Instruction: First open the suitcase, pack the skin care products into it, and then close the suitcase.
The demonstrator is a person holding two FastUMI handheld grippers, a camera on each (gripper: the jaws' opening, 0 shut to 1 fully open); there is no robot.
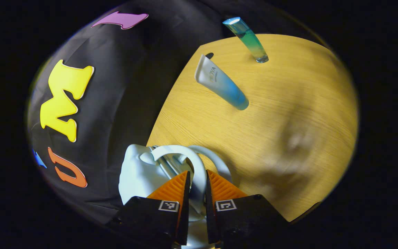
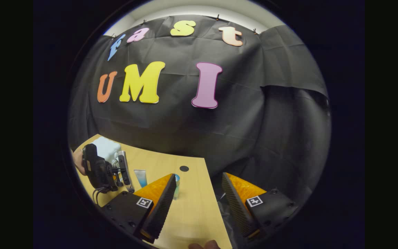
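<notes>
A small pale-blue suitcase [image 1: 138,173] stands at the table's edge by the black wall. Its curved handle [image 1: 181,150] runs between the fingers of my left gripper [image 1: 197,173], which is shut on it. Farther out on the wooden table [image 1: 288,103] stand a white-to-blue tube [image 1: 219,86] and a green-blue tube [image 1: 249,39], both upright on their caps. In the right gripper view, my right gripper [image 2: 199,175] hangs open with nothing in it over the table's right edge. The left gripper [image 2: 97,169] is seen at the far left by the suitcase [image 2: 107,146], beside the white-blue tube [image 2: 140,178] and the green-blue tube [image 2: 177,188].
The black cloth wall runs close behind the table [image 2: 192,207]. A small dark round hole [image 2: 184,168] sits in the tabletop near its back edge. A hand [image 2: 78,160] holds the left gripper. Bare wood stretches right of the tubes in the left gripper view.
</notes>
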